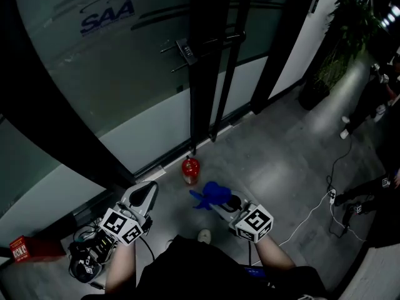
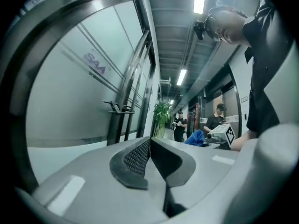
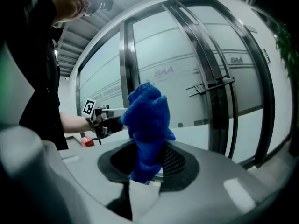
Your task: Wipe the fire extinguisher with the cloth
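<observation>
A small red fire extinguisher (image 1: 190, 170) stands on the grey floor at the foot of the glass door. A bunched blue cloth (image 1: 211, 195) hangs just right of it and above the floor, with my right gripper (image 1: 220, 206) shut on it. In the right gripper view the blue cloth (image 3: 147, 125) sticks up from between the dark pads. My left gripper (image 1: 149, 190) is to the left of the extinguisher, shut and empty; its pads (image 2: 140, 156) meet in the left gripper view. The extinguisher is hidden from both gripper views.
Frosted glass doors with black frames and a handle (image 1: 185, 50) rise ahead. A red box (image 1: 26, 249) and a bundle of black cables (image 1: 87, 258) lie at lower left. A white cable (image 1: 310, 214) runs across the floor at right. A potted plant (image 1: 337, 36) and people (image 1: 378, 86) stand far right.
</observation>
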Demonstrator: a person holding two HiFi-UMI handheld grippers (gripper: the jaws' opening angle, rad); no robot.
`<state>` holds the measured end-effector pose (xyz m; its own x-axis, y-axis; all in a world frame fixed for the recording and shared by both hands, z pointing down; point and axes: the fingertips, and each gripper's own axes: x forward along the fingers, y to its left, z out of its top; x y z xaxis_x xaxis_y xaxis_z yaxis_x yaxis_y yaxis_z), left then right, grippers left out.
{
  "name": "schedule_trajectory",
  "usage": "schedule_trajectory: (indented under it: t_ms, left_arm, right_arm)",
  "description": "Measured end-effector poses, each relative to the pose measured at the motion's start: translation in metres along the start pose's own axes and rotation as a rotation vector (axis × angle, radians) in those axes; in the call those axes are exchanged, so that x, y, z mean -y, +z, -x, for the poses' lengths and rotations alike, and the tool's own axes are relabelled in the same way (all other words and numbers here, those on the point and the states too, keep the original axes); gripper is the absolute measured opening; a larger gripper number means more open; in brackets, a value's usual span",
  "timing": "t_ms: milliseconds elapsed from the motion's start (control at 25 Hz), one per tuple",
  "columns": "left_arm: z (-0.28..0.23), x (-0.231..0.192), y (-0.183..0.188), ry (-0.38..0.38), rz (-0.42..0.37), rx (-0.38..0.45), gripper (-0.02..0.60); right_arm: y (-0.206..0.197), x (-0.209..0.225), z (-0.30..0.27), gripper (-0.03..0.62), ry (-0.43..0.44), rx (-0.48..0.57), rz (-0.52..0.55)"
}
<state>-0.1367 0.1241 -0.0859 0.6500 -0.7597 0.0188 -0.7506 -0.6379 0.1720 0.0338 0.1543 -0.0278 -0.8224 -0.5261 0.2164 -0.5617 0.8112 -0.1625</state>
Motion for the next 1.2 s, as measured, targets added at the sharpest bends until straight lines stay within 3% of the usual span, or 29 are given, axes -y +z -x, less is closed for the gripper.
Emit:
schedule_trajectory:
  t_ms: [120, 200, 400, 680, 920, 1200]
  left_arm:
    - [0.027, -0.016, -0.004, 0.097, 0.004, 0.000, 0.006]
    - [0.042, -0.022, -0.001, 0.120, 0.001, 0.003, 0.006]
    - [0.065, -0.025, -0.005, 0.090, 0.024, 0.014, 0.006]
    - [0.073, -0.025, 0.003, 0.071, 0.022, 0.040, 0.006]
    - [0.066, -0.016, 0.010, 0.022, 0.024, 0.081, 0.006]
    - [0.069, -0.025, 0.003, 0.033, 0.032, 0.081, 0.006]
  right_arm:
    - [0.013, -0.018, -0.006, 0.123, -0.011, 0.032, -0.002]
    - [0.023, -0.024, -0.008, 0.123, -0.045, 0.075, -0.029]
    - [0.032, -0.031, -0.002, 0.123, -0.187, 0.175, -0.050]
    - [0.019, -0.036, 0.017, 0.123, -0.340, 0.202, -0.119]
    - [0.024, -0.033, 0.028, 0.123, -0.388, 0.219, -0.109]
    - [0.023, -0.029, 0.029, 0.123, -0.403, 0.209, -0.090]
